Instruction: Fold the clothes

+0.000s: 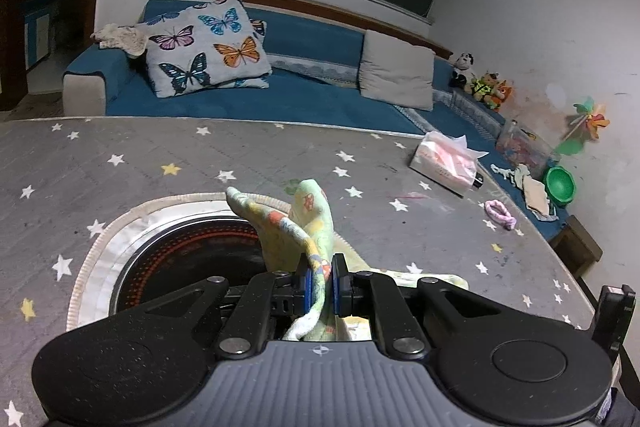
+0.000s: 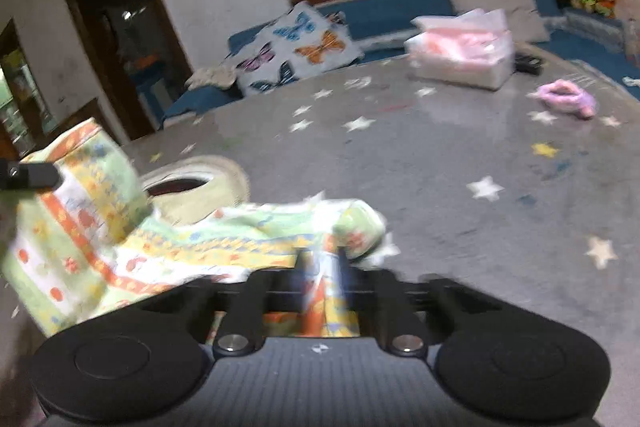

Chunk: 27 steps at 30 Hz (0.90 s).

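A small pale green and yellow patterned garment (image 1: 308, 223) sticks up between the pads of my left gripper (image 1: 321, 277), which is shut on it above the grey star-patterned table (image 1: 200, 155). In the right wrist view the same garment (image 2: 168, 243) hangs stretched from the left gripper's finger (image 2: 32, 175) at the far left across to my right gripper (image 2: 322, 267), which is shut on its other end just above the table (image 2: 460, 155). This view is blurred by motion.
A round inset cooktop (image 1: 188, 259) with a cream rim lies under the garment. A pink tissue pack (image 1: 448, 163) and a purple hair tie (image 1: 500, 213) lie at the table's far right. A blue sofa (image 1: 312, 95) with cushions stands behind.
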Tool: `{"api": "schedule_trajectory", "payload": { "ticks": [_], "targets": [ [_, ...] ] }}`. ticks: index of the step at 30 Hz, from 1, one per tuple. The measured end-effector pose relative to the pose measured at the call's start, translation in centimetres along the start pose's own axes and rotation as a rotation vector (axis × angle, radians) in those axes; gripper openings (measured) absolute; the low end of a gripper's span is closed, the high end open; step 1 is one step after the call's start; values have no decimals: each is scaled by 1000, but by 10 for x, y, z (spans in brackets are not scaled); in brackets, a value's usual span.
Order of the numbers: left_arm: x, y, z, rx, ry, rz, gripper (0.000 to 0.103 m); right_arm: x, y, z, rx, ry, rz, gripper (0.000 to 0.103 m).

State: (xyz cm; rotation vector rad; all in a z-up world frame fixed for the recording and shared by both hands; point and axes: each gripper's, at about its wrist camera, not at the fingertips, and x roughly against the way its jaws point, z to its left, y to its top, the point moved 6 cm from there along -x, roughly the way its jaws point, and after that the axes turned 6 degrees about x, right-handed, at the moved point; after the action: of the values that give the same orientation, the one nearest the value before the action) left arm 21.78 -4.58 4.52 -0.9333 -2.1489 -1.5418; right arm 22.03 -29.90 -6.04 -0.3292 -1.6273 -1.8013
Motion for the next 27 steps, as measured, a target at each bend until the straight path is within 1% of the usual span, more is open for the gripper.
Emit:
{"api": "schedule_trajectory", "payload": {
  "ticks": [2, 5, 9, 11, 13, 14, 15, 16, 17, 18, 19, 20, 21, 23, 27],
  "targets": [
    [3, 2, -4, -4, -8, -5, 10, 5, 4, 6, 26, 0, -15, 7],
    [5, 10, -17, -27, -41, -22, 9, 28, 22, 2, 42, -5, -74, 7],
    [-1, 20, -41, -46, -98, -43, 9, 65, 49, -20, 48, -90, -156, 7],
    [-7, 23, -53, -52, -126, -51, 9, 77, 58, -36, 49, -140, -178, 7],
    [-18, 24, -63, -52, -154, -40, 9, 85, 63, -52, 41, -189, -184, 7],
    [-25, 23, -68, -57, -165, -28, 9, 87, 63, -64, 29, -216, -176, 7],
    [-32, 20, -71, -68, -155, -17, 10, 85, 60, -73, 17, -238, -158, 8],
    [-41, 16, -73, -80, -139, -5, 14, 84, 58, -83, 4, -260, -141, 9],
    [-50, 12, -72, -89, -104, 8, 16, 81, 55, -92, -8, -282, -120, 11],
    [-58, 7, -70, -99, -70, 26, 20, 77, 49, -101, -19, -304, -94, 15],
    [-65, 2, -67, -110, -38, 44, 26, 74, 43, -109, -27, -321, -68, 15],
    [-70, -1, -64, -120, -14, 56, 28, 71, 38, -114, -34, -327, -54, 15],
    [-73, -3, -61, -125, -1, 61, 29, 70, 34, -117, -37, -325, -46, 15],
    [-75, -3, -58, -127, -2, 62, 29, 67, 31, -118, -33, -312, -35, 15],
    [-87, 1, -72, -160, -49, 72, 28, 50, 32, -104, -30, -219, -20, 15]
  ]
}}
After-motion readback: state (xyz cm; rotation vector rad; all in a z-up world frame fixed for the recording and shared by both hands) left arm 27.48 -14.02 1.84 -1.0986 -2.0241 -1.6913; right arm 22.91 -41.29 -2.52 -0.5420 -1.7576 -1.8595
